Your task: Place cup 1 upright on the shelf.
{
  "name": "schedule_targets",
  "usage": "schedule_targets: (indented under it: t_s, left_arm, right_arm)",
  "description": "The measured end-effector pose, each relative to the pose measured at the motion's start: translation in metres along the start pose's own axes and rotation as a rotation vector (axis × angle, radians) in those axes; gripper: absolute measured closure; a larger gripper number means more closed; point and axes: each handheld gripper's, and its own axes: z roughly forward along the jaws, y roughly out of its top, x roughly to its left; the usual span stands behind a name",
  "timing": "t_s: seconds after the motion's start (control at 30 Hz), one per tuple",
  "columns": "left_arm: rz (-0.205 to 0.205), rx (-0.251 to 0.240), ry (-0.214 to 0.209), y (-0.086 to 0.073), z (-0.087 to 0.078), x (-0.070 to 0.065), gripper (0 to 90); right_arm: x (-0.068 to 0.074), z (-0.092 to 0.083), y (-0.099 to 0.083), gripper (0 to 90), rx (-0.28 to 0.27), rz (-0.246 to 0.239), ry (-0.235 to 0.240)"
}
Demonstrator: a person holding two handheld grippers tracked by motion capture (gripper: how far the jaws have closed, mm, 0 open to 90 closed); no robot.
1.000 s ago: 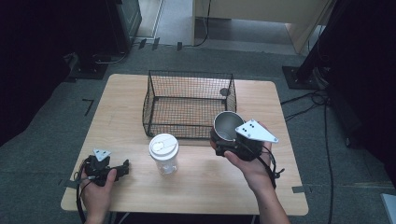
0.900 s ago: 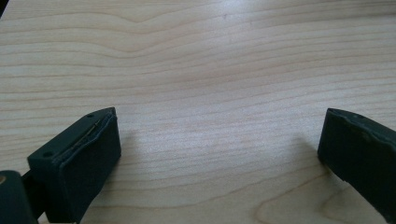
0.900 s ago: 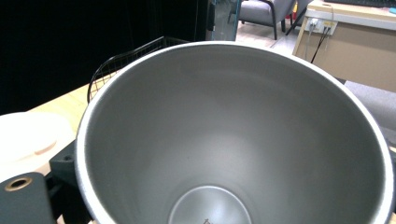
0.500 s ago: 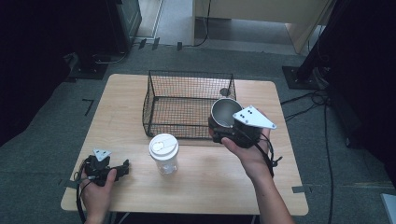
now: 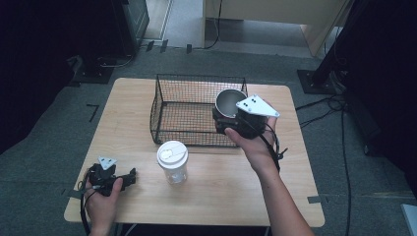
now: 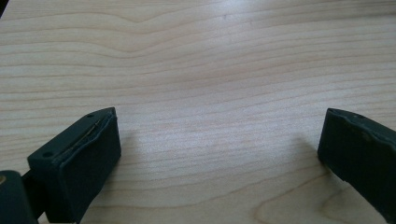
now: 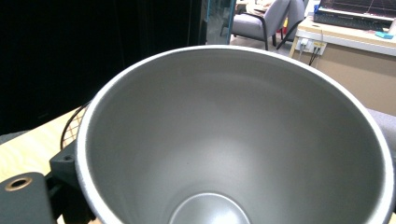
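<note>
Gripping a steel cup (image 5: 229,102) between its jaws, the right gripper (image 5: 231,123) holds it upright above the right part of the black wire basket (image 5: 183,110), near the basket's front right corner. In the right gripper view the cup (image 7: 233,140) shows its bare, matte inside and round bottom. The left gripper (image 5: 129,176) lies low at the front left corner of the wooden surface (image 5: 231,182), cupped by the left hand (image 5: 101,196); its jaws stand wide apart with only wood grain between them. A clear plastic cup with a white lid (image 5: 172,161) stands just in front of the basket, between the two grippers.
</note>
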Motion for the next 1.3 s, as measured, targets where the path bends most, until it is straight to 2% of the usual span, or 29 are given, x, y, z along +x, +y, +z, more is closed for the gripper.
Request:
schedule_targets:
  t_s: [0.23,0.47,0.7,1.3]
  left_arm:
    - [0.000,0.000,0.000,0.000,0.000,0.000,0.0]
    - [-0.001,-0.001,0.000,0.000,0.000,0.000,0.0]
    - [0.000,-0.001,0.000,0.000,0.000,0.000,0.0]
    - [-0.002,-0.002,0.000,0.000,0.000,0.000,0.0]
  right_arm:
    - [-0.004,0.020,0.004,7.5,0.002,0.003,-0.020]
    - [-0.006,0.044,-0.002,7.5,0.021,0.013,-0.026]
    - [-0.009,0.071,-0.011,7.5,0.056,0.039,-0.040]
    - [-0.018,0.130,-0.037,7.5,0.169,0.039,-0.071]
